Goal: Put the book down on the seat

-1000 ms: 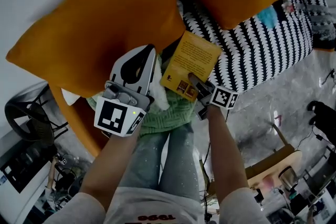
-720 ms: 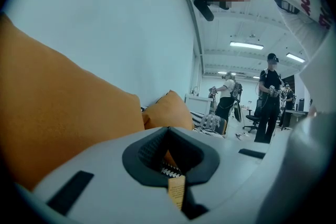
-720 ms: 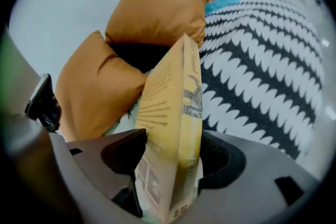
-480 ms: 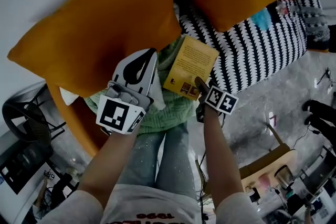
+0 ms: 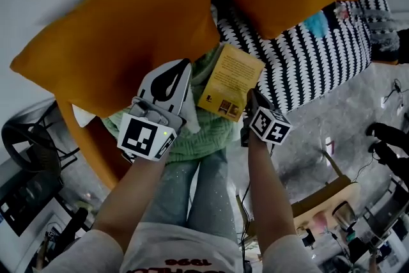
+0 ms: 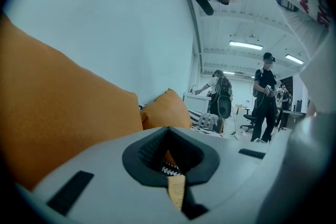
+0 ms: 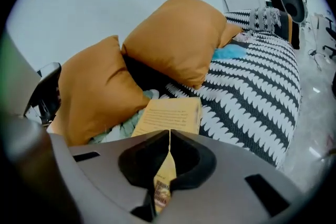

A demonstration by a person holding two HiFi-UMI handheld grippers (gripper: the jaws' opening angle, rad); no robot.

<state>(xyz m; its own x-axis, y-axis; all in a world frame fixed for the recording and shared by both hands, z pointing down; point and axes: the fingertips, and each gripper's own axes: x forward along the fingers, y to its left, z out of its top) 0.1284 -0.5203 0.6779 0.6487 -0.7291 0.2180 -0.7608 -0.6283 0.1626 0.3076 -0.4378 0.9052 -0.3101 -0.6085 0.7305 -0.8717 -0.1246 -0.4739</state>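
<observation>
— Orange cushions (image 5: 121,29) back the striped seat (image 5: 319,54). Where's the yellow paperback (image 5: 231,81)?
— Lying flat on that seat, its near end over a green knit cloth (image 5: 204,137).
— And the tongs?
— Right gripper (image 5: 251,96): jaws together, empty, at the paperback's corner. Left gripper (image 5: 181,67): jaws together too, just beside it.

Yellow paperback book (image 5: 231,82) lies flat, back cover up, at the black-and-white striped seat's (image 5: 319,67) near edge.
</observation>
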